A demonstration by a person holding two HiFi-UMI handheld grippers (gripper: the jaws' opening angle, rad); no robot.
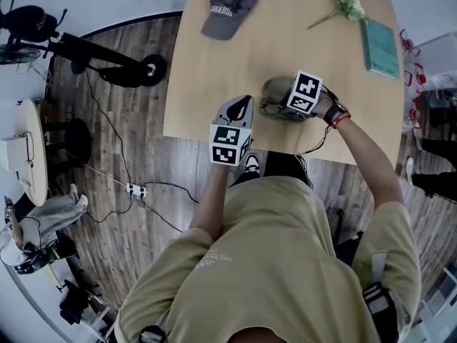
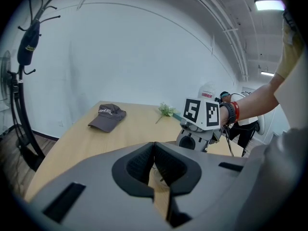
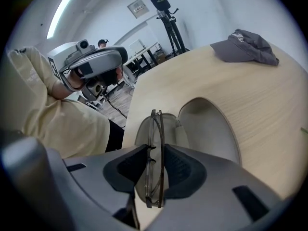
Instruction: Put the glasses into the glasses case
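Right gripper view looks along the right hand-held gripper point(image 3: 155, 148), whose jaws stand at a narrow gap, clamped on the folded glasses point(image 3: 153, 128). The thin dark frame runs edge-on between the two pads and sticks out past them on both ends. Directly beneath lies the open glasses case point(image 3: 211, 124), grey inside, with its lid swung back flat on the bench point(image 1: 285, 45). The glasses hang over the half of the case nearer the person; whether they touch its lining cannot be told.

From the head view, this hand-held gripper tilts steeply down over the case near the bench's front edge. A red and black band point(image 1: 337, 115) sits on the wrist behind it.

The left hand-held gripper point(image 2: 154, 144) has its pads brought together at the tips, with nothing between them. It sits at the front edge of the bench, just left of the case and pointing toward it.

Farther back on the bench, well apart from the case, lie a grey cap point(image 1: 228, 9), a sprig of pale flowers point(image 1: 348, 4) and a teal book point(image 1: 380, 47). The person wears a beige shirt point(image 1: 271, 263).
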